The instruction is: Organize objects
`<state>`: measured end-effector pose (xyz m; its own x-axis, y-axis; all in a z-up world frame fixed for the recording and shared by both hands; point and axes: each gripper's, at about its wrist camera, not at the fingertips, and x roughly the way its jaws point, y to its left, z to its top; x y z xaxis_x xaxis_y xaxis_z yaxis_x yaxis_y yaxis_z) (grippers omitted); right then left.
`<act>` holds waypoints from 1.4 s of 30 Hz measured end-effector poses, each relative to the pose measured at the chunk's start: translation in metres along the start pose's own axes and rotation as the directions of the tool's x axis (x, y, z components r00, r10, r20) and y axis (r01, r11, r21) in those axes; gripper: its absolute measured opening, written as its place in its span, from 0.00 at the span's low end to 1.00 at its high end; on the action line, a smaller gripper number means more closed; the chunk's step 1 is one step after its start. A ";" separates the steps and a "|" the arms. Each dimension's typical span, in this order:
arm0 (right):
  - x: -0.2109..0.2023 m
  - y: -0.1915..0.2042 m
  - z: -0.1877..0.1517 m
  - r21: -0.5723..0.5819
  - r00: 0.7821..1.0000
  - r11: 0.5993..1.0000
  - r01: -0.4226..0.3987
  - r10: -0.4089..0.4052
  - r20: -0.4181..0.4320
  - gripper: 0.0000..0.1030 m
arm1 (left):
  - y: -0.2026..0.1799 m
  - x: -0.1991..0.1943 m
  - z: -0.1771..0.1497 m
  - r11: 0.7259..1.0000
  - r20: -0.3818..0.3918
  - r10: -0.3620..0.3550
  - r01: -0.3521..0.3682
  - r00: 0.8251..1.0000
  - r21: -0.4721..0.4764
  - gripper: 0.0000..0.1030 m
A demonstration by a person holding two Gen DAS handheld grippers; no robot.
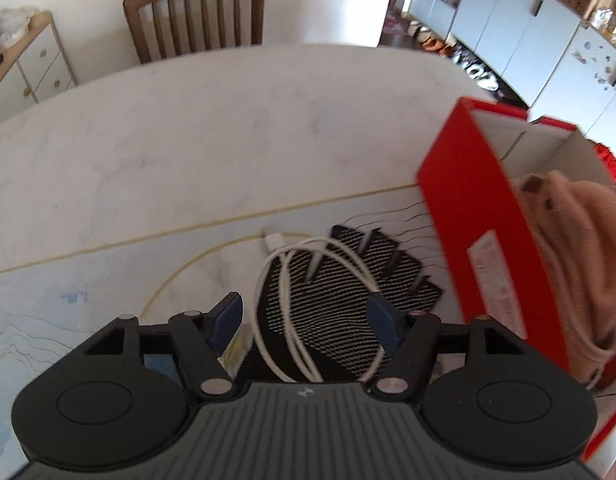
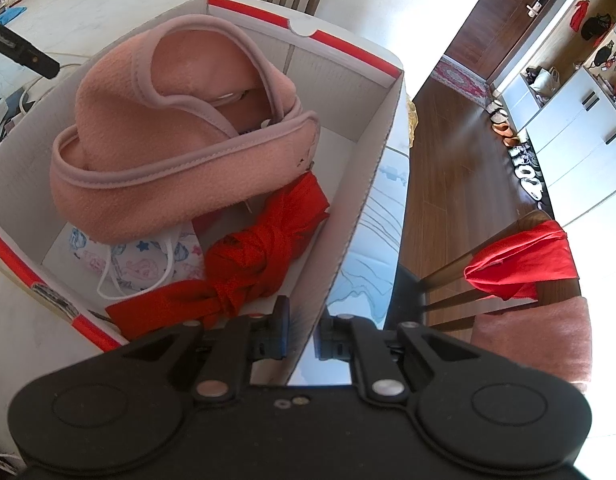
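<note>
Marble-patterned dining table, oval, partly under a printed mat; household room, white cabinets and a wooden chair beyond.

Item 1, nearest: left gripper, jaws spread wide, nothing between them, poised above a white charging cable coiled loosely on a black-and-white striped cloth. Both lie on the table just beside the box, outside it; judged the next things to be packed.

Item 2: right gripper, jaws narrow, straddling the near cardboard wall of the red shoebox; whether it truly pinches the wall cannot be told. Judged to be steadying the box.

Item 3, box contents: knotted red cloth near the front; patterned face mask flat on the floor of the box; pink fleece garment heaped over the mask.

Item 4: white label on the box's outer red side; print blurred, unreadable. No brand legible.

Item 5, far: red cloth draped on a chair back.
</note>
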<state>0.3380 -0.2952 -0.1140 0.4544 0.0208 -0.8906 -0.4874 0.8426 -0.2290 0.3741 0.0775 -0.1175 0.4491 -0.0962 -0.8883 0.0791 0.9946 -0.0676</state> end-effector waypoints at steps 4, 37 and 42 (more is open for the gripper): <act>0.000 0.000 -0.001 0.000 1.000 1.000 0.000 0.000 -0.003 0.10 | 0.004 0.017 -0.001 0.998 -0.026 0.067 -0.067 0.997 0.004 0.66; 0.001 0.000 -0.003 0.008 1.000 1.000 0.000 0.000 -0.008 0.10 | -0.006 0.006 0.006 0.996 0.024 0.083 -0.084 0.996 0.012 0.05; 0.001 0.000 -0.003 0.008 1.000 1.000 0.000 0.000 -0.008 0.10 | -0.013 -0.018 0.006 0.997 0.065 0.072 -0.073 0.995 0.022 0.04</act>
<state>0.3364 -0.2972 -0.1157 0.4485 0.0167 -0.8937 -0.4816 0.8468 -0.2258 0.3708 0.0656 -0.0980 0.5103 -0.0270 -0.8595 0.0654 0.9978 0.0075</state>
